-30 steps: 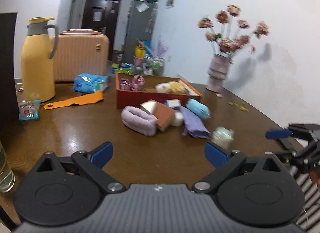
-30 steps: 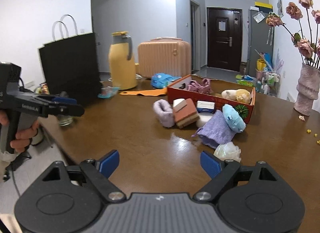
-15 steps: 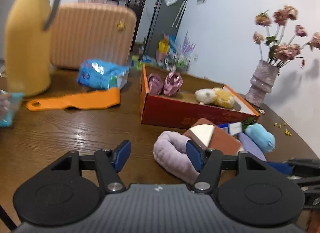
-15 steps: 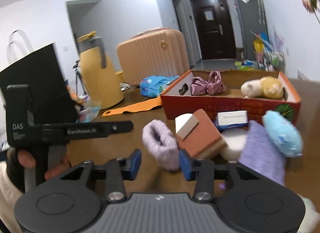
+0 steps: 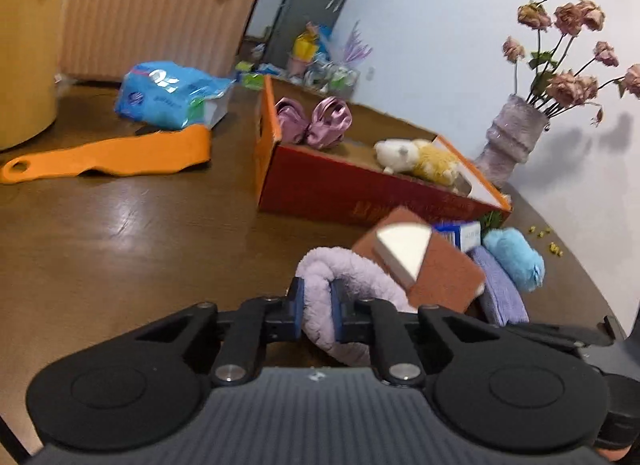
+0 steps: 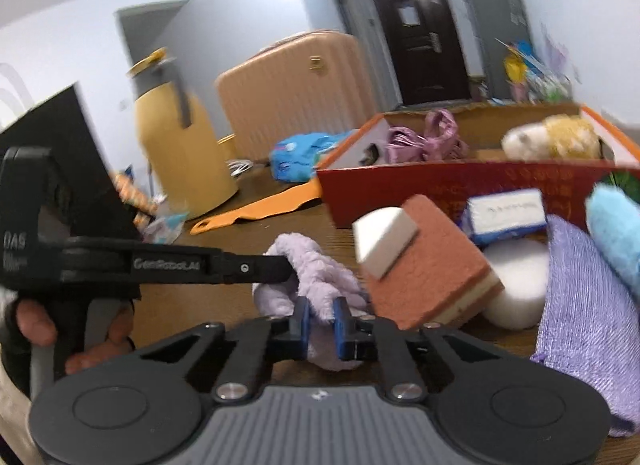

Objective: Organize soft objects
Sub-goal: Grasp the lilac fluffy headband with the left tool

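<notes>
A fluffy lilac towel roll (image 5: 352, 269) lies on the brown table in front of the red box (image 5: 360, 193). My left gripper (image 5: 316, 305) is shut on its near end. My right gripper (image 6: 320, 321) is shut on the same lilac roll (image 6: 308, 261) from the other side. In the right wrist view the left gripper (image 6: 280, 269) reaches in from the left, held by a hand. A brown sponge (image 5: 436, 273) with a white wedge on it leans against the roll. A pink satin bow (image 5: 316, 125) and a white-and-yellow plush (image 5: 420, 157) lie in the box.
A blue plush (image 5: 516, 257), a purple knit cloth (image 5: 500, 293) and a white puff (image 6: 516, 285) crowd the right. An orange shoehorn (image 5: 120, 157), a blue tissue pack (image 5: 172, 93), a yellow jug (image 6: 184, 145) and a suitcase (image 5: 152, 13) stand at the left. A flower vase (image 5: 512, 141) is at the far right.
Both grippers came forward and down onto the lilac roll, and both went from wide open to shut on it.
</notes>
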A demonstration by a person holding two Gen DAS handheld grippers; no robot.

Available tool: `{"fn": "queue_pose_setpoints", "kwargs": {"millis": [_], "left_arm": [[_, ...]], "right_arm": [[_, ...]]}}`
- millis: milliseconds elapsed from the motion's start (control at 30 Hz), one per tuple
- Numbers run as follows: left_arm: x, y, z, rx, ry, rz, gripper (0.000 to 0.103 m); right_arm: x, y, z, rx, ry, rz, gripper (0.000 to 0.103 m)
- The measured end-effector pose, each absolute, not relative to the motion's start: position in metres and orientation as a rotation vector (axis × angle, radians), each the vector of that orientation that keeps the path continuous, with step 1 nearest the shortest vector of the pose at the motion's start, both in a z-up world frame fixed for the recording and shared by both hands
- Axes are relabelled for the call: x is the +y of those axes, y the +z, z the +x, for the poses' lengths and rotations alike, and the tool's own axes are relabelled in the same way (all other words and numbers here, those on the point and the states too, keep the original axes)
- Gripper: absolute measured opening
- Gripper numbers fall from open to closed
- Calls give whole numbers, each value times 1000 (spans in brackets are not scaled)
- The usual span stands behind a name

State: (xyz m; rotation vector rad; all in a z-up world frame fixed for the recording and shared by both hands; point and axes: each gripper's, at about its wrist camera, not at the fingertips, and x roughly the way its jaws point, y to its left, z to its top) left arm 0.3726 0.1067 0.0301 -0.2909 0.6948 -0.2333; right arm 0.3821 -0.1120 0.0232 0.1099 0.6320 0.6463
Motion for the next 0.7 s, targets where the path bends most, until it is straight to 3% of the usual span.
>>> {"fn": "queue_pose_setpoints", "kwargs": {"millis": [300, 500, 567, 700], "left_arm": [[72, 22, 237, 686, -294, -287, 16], [74, 39, 179, 641, -460, -339, 32], [77, 42, 178, 628, -439, -380, 42], [71, 39, 189, 676, -410, -422, 42]], "right_arm": [[-158, 39, 292, 679, 731, 4, 15], [-210, 48, 237, 692, 746, 134, 23], [-221, 51, 228, 671, 758, 187, 25], [-228, 52, 220, 654, 705, 218, 31]]}}
